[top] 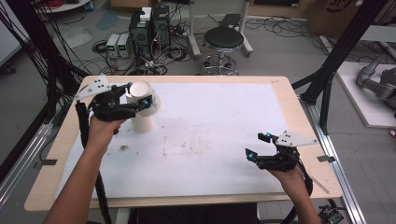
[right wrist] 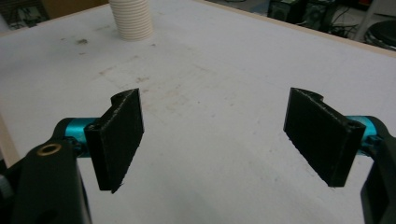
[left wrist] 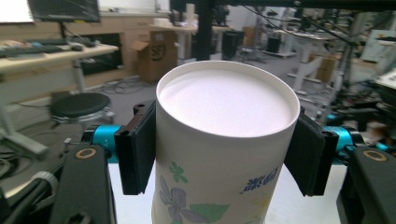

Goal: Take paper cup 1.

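Paper cup (left wrist: 219,154): floral print, inverted, clamped between the left gripper (top: 135,95) pads above the cup stack (top: 142,122) at the table (top: 224,135) far-left, apparently being separated. Right gripper (top: 260,144): jaws wide, empty, idle near-right.

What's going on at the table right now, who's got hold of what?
A person works at the table with a gripper in each hand. The left gripper is clamped on a paper cup, its pads pressed against both sides just below the rim. In the high view the cup is at the table's far left, above a stack of white cups that stands there. The right gripper is open with nothing between its jaws, over the near right part of the table.
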The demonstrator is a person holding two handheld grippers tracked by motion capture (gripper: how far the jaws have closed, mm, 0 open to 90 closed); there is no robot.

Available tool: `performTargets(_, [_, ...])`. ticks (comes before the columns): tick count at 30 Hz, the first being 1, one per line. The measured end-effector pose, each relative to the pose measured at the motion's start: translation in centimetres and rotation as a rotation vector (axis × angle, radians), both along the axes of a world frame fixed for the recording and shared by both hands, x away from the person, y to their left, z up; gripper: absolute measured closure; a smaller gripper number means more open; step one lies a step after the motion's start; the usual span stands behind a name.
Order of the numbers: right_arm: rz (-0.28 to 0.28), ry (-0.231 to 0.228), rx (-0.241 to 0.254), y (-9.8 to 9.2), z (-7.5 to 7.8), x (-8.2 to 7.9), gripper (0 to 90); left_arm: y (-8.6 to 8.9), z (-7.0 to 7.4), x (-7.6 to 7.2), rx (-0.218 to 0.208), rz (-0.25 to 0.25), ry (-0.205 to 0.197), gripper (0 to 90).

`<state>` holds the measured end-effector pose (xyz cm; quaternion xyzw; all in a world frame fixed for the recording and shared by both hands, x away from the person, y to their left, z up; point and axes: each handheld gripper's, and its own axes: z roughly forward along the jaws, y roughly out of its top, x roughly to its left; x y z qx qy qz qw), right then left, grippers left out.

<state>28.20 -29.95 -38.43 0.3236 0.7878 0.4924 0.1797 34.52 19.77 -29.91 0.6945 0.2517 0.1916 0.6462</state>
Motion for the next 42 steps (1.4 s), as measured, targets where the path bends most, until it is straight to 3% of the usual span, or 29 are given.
performTargets(6, [0.054,0.002,-0.004,1.6,0.3,0.6,20.5,-2.1,-1.3,-0.9,0.013,-0.073,0.017,33.7])
performTargets(17, [0.179,0.024,-0.018,4.9,1.0,2.1,18.9,-5.5,-4.5,-1.5,0.038,-0.149,0.054,33.6])
performTargets(26, [0.215,0.023,-0.029,5.9,0.6,2.2,18.9,-7.5,-5.8,-1.8,0.054,-0.216,0.076,33.5])
performTargets(42, [0.213,0.010,-0.031,6.1,0.5,1.8,19.0,-8.0,-6.6,-1.6,0.053,-0.231,0.077,33.5])
